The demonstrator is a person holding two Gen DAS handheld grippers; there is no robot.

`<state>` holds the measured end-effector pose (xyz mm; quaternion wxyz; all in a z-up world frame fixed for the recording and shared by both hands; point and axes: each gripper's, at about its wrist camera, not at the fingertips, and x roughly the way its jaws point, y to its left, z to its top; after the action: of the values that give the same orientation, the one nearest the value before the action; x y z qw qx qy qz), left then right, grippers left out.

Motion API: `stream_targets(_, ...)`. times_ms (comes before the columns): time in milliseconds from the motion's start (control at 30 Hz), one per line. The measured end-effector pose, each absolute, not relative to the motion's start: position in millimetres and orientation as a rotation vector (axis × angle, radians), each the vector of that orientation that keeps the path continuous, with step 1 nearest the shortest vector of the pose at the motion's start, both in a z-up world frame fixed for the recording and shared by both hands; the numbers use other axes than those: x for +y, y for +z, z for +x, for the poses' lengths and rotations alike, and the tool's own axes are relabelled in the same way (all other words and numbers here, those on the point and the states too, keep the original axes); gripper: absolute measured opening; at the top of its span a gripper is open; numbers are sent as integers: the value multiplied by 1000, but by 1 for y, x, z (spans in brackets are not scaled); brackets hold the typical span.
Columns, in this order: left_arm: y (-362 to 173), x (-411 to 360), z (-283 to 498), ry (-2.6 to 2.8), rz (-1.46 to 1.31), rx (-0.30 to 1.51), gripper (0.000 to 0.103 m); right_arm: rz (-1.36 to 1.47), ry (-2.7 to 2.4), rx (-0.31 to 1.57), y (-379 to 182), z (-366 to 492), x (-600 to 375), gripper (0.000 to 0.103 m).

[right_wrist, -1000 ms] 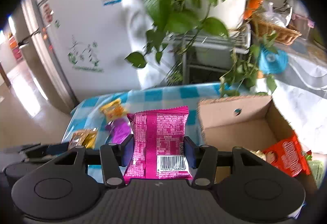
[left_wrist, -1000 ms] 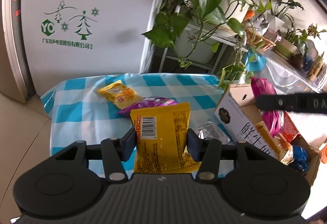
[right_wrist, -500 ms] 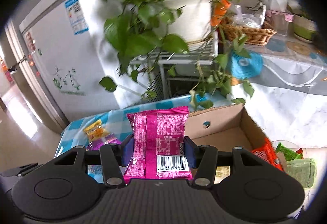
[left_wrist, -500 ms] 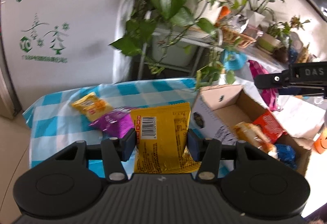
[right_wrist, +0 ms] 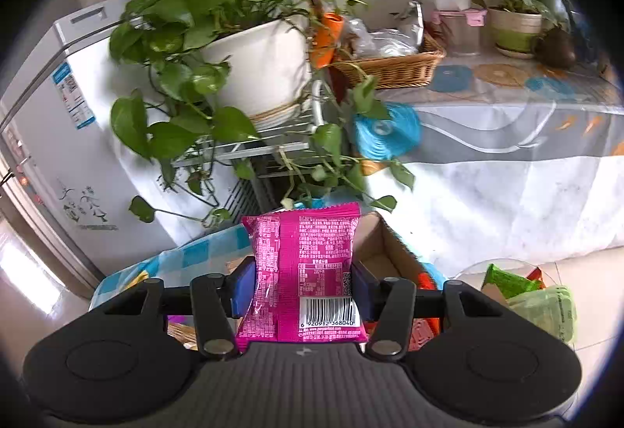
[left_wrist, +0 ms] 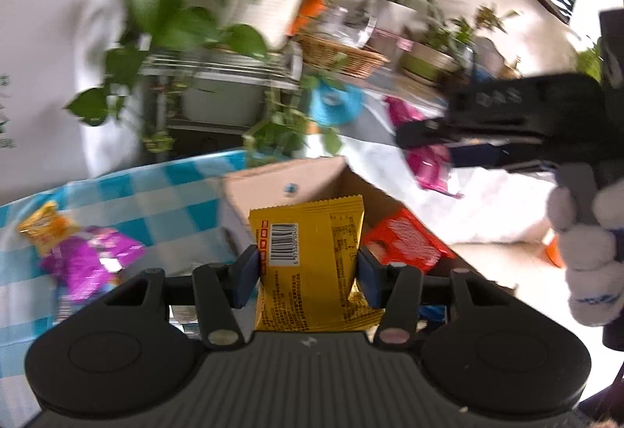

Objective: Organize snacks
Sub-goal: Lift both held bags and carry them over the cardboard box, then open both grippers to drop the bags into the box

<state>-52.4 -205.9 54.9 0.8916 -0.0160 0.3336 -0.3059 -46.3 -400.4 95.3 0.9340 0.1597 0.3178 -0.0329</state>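
Observation:
My left gripper (left_wrist: 308,276) is shut on a yellow snack packet (left_wrist: 310,256), held upright in front of the open cardboard box (left_wrist: 273,182). A red packet (left_wrist: 405,244) lies in the box. My right gripper (right_wrist: 302,285) is shut on a pink snack packet (right_wrist: 302,272), held above the box's far corner (right_wrist: 384,246). The right gripper also shows in the left wrist view (left_wrist: 421,139), up at the right, with the pink packet (left_wrist: 429,162) in it. A yellow-orange packet (left_wrist: 46,233) and a purple packet (left_wrist: 89,260) lie on the blue checked tablecloth (left_wrist: 156,201).
Potted plants on a wire rack (right_wrist: 249,77) stand behind the table. A white fridge (right_wrist: 66,139) is at the left. A wicker basket (right_wrist: 394,65) sits on a covered counter. Green packets in a clear container (right_wrist: 526,291) are at the right, on the floor side.
Both grippers have swung right and lifted with their packets. The left now faces the box instead of the tablecloth; the right has risen so the box drops low in its view.

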Motion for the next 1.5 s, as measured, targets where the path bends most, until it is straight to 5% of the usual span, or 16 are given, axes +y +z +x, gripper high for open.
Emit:
stream_targets(433, 43, -264, -73, -780, -9, 762, 52, 382, -108, 678, 88, -48, -426, 58)
stream_targets(567, 48, -266, -75, -780, -11, 748, 60, 405, -110, 678, 87, -49, -429, 60)
stream_targets(667, 52, -262, -74, -764, -15, 734, 69, 405, -102, 664, 89, -50, -428, 66)
stream_targets(1500, 53, -161, -57, -582, -8, 753, 74, 339, 23, 680, 91, -33, -380, 76)
